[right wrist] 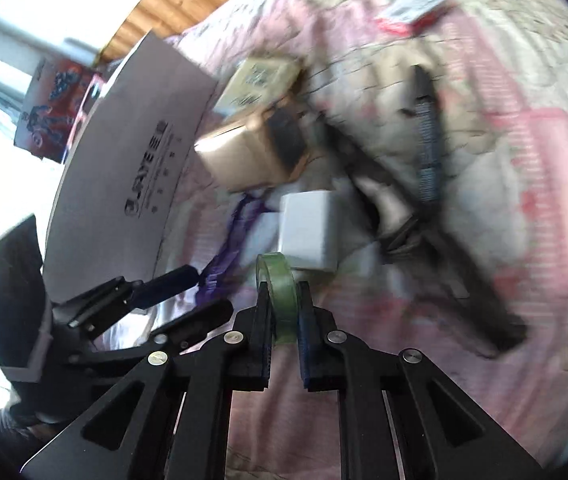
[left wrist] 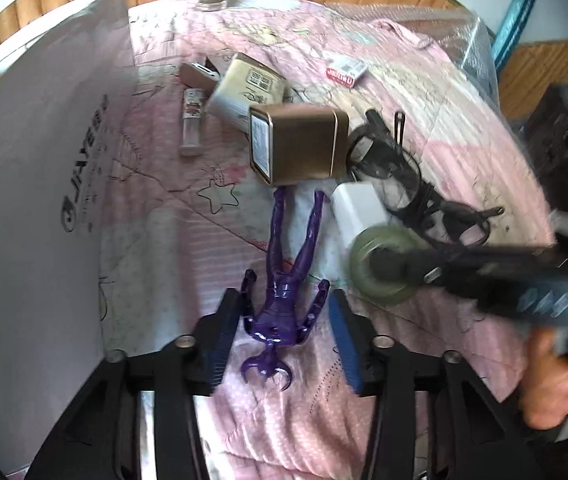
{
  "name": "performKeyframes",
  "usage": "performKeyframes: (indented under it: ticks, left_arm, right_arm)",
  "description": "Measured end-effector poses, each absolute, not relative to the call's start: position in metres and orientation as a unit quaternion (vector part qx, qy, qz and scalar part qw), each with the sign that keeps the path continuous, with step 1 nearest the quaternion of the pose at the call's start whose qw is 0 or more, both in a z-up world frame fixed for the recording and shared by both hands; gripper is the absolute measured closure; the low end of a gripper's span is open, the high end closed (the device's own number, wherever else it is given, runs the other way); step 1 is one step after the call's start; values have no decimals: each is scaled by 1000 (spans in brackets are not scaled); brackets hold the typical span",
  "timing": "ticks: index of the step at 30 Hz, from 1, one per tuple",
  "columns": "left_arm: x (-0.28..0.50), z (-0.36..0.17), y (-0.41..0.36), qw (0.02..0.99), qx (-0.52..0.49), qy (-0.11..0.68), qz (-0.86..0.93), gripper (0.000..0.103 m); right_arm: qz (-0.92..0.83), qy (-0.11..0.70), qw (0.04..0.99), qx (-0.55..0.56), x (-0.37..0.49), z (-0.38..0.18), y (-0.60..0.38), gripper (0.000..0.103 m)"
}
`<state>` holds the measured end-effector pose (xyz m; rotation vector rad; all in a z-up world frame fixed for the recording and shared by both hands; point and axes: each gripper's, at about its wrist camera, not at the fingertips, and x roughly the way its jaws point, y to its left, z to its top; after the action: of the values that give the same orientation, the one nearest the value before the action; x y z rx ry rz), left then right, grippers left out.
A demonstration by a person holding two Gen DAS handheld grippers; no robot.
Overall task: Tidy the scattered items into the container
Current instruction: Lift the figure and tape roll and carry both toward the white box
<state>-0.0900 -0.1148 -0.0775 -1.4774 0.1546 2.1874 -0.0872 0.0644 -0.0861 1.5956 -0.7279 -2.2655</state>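
My right gripper (right wrist: pixel 284 312) clamps the tape (right wrist: pixel 280 288); my left gripper (left wrist: pixel 284 332) is spread around the figure (left wrist: pixel 284 300) on the quilt (left wrist: pixel 164 200). Most items lie outside the box (left wrist: pixel 44 160).

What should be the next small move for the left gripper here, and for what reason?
Probably close the left gripper on the purple figure. Its open fingers already stand on either side of the figure's torso on the pink quilt, and the white box waits just to the left. The right gripper is already shut on the green tape roll.
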Motion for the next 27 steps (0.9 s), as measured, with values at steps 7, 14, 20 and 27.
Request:
performKeyframes:
  ticks: [7, 14, 20, 27]
  left_arm:
    - [-97, -85, -112, 246, -526, 54, 813, 55]
    - [-100, -82, -115, 235, -529, 37, 815, 56]
    - [-91, -64, -119, 225, -520, 42, 823, 56]
    - [-80, -43, -120, 225, -504, 45, 833, 56]
  right_arm:
    - [-773, -253, 148, 563, -91, -96, 60, 91]
    - [-771, -260, 159, 559, -92, -95, 60, 91]
    - [-777, -258, 169, 549, -93, -85, 54, 92]
    - [-784, -248, 170, 543, -90, -78, 49, 92]
